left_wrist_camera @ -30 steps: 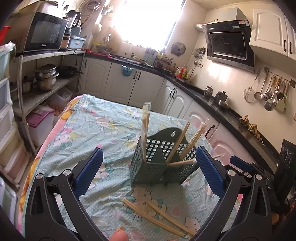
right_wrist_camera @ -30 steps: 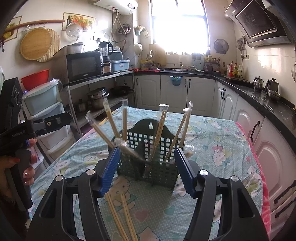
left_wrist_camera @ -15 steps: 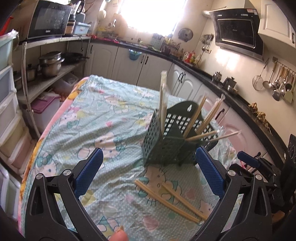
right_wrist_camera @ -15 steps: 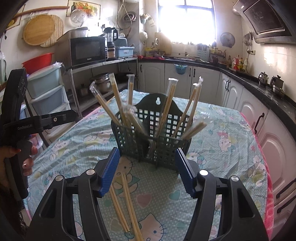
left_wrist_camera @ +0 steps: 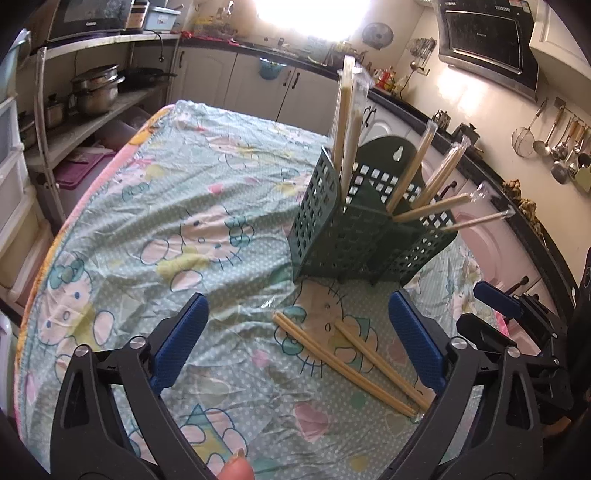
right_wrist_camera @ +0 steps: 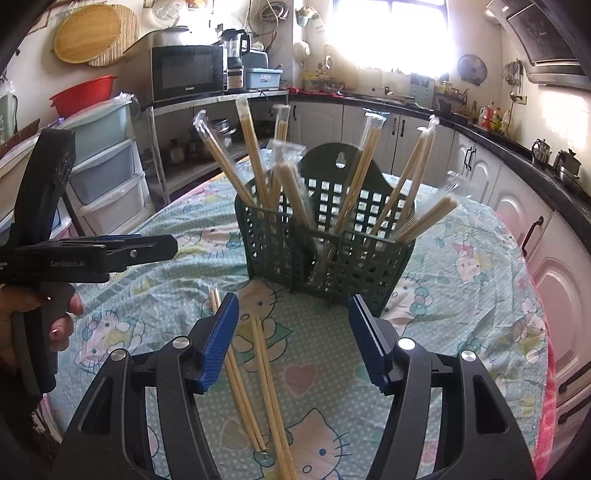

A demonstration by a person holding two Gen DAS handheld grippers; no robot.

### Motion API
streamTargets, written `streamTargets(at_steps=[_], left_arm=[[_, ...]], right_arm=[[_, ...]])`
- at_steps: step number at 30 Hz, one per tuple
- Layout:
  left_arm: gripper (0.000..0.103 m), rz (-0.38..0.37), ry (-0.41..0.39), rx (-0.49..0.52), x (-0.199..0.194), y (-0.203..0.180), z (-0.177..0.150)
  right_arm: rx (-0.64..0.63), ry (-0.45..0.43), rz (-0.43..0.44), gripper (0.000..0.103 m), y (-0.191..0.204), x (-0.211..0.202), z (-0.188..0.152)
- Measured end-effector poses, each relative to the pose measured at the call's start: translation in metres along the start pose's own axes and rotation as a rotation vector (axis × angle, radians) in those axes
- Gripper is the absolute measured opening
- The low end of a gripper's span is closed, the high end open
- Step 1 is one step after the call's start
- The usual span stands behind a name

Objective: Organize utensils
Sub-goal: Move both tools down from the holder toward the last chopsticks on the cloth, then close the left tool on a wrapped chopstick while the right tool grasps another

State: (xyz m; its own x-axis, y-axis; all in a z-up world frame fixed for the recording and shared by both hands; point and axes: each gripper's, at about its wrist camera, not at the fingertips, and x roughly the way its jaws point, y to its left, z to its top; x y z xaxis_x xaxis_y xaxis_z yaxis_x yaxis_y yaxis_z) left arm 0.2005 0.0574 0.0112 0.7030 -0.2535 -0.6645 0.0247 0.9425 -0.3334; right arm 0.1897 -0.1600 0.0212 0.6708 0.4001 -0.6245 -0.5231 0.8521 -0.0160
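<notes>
Right wrist view: loose chopsticks (right_wrist_camera: 258, 384) lay lengthwise between the empty, parted right claw (right_wrist_camera: 293, 341) – nearer than the left claw (left_wrist_camera: 297, 341), wide apart, closing, empty.

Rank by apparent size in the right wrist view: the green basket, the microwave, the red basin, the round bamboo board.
1. green basket, largest, though it is nearest the camera.
2. microwave.
3. round bamboo board and red basin: they look alike; I won't rank them.
</notes>
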Motion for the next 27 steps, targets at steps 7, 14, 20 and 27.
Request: streamTargets(at_steps=[7,14,20,27], left_arm=[[0.072,-0.023,0.066,-0.017,0.018,0.003,-0.010],[0.057,-0.063,0.151,-0.061,0.040,0.009,-0.022],[0.049,-0.100,0.207,-0.109,0.057,0.015,-0.028],[0.048,-0.106,0.250,-0.141,0.076,0.020,-0.027]], right_arm=[[-0.009,0.040,0.010,0.054,0.004,0.015,-0.007],[-0.024,0.087,0.020,0.047,0.007,0.033,-0.016],[-0.024,0.134,0.035,0.040,0.006,0.052,-0.021],[-0.020,0.179,0.057,0.037,0.006,0.071,-0.025]])
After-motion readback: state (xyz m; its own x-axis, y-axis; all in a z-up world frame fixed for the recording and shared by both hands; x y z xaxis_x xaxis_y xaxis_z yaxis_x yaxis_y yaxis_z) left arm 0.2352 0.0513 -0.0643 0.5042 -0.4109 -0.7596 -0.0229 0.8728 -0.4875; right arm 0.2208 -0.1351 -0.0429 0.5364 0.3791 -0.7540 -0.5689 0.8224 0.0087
